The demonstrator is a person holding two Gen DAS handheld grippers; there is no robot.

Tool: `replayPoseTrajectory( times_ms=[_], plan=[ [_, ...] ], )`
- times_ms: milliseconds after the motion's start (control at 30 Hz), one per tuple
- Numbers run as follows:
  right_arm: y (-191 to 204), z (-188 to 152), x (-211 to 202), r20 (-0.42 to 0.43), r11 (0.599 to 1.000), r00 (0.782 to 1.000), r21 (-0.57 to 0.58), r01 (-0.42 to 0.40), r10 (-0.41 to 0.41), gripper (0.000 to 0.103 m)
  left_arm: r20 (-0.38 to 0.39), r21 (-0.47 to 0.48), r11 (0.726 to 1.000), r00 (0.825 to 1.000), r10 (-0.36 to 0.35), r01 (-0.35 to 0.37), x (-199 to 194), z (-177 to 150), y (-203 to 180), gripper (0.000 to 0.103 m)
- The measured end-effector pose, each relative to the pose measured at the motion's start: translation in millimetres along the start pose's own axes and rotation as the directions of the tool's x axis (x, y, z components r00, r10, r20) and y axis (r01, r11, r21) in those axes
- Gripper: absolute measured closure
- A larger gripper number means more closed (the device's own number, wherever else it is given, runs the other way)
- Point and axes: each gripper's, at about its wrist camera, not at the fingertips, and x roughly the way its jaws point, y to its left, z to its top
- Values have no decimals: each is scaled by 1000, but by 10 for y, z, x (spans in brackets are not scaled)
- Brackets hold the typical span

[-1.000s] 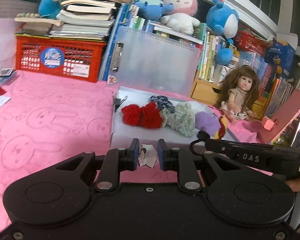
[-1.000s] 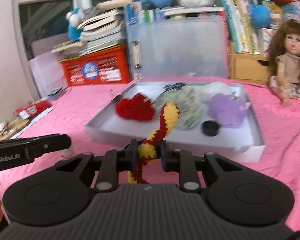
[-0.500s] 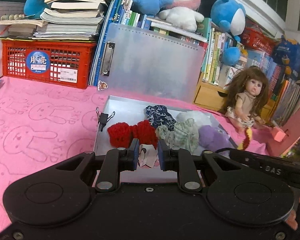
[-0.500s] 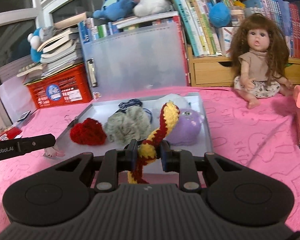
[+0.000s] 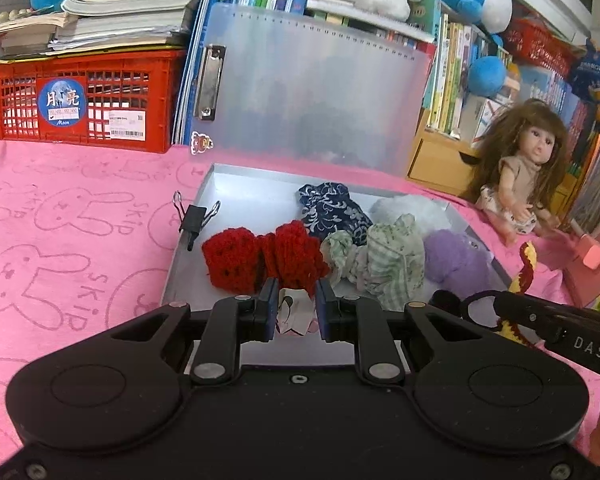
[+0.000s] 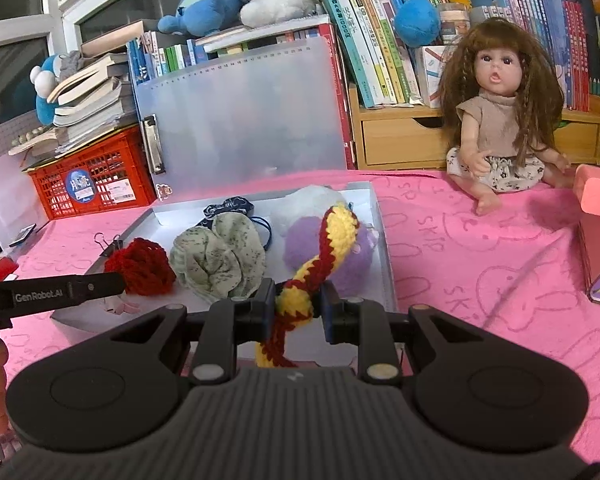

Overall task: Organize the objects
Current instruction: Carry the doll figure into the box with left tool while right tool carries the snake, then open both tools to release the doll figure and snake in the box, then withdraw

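A shallow white tray [image 5: 236,184] on the pink cloth holds a red crochet piece [image 5: 260,258], a navy patterned scrunchie [image 5: 332,208], a green checked scrunchie [image 5: 380,258], a white fluffy item [image 5: 410,210] and a purple pompom [image 5: 456,260]. My left gripper [image 5: 297,310] is shut on a small white printed cloth piece [image 5: 294,312] at the tray's near edge. My right gripper [image 6: 296,306] is shut on a yellow-and-red crochet strip [image 6: 324,248], held above the tray's near right part [image 6: 382,240]. The strip also shows in the left wrist view [image 5: 524,268].
A black binder clip [image 5: 194,216] sits on the tray's left rim. Behind stand a red crate [image 5: 84,110] under books, a translucent clipboard folder [image 5: 312,92] and shelves of books. A doll [image 6: 500,120] sits right; a pink box [image 6: 596,194] lies far right.
Both grippers have moved closer toward the tray, each still holding its item. The right view swung right, bringing the doll nearer the centre.
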Motion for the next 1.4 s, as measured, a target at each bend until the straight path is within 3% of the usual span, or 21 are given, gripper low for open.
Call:
replayPoseTrajectory(
  times_ms=[400,867,1000,1100,1200,1400],
  plan=[
    [-43,-18,174,-29,1000,1000,16,-4,5,76,-37,9,1000,999,27,-27,262,56,-17,84],
    [-60,-42,229,-42,999,999,26,-20,21,75,-37,29,999,999,28,-27,288,63,-64,83],
    [-67,-42,203,-35,999,999,29,-20,21,67,-24,39,999,999,22,-21,230,73,-98,70],
    [-76,-40,173,-29,999,999,32,-21,22,51,-13,51,999,1000,17,-17,175,78,-119,64],
    [-74,-32,127,-18,999,999,33,-27,28,44,0,66,998,1000,11,-11,99,80,-135,57],
    [-69,-25,3,2,998,999,33,-49,49,31,15,72,997,1000,-9,8,-75,70,-126,51]
  ],
)
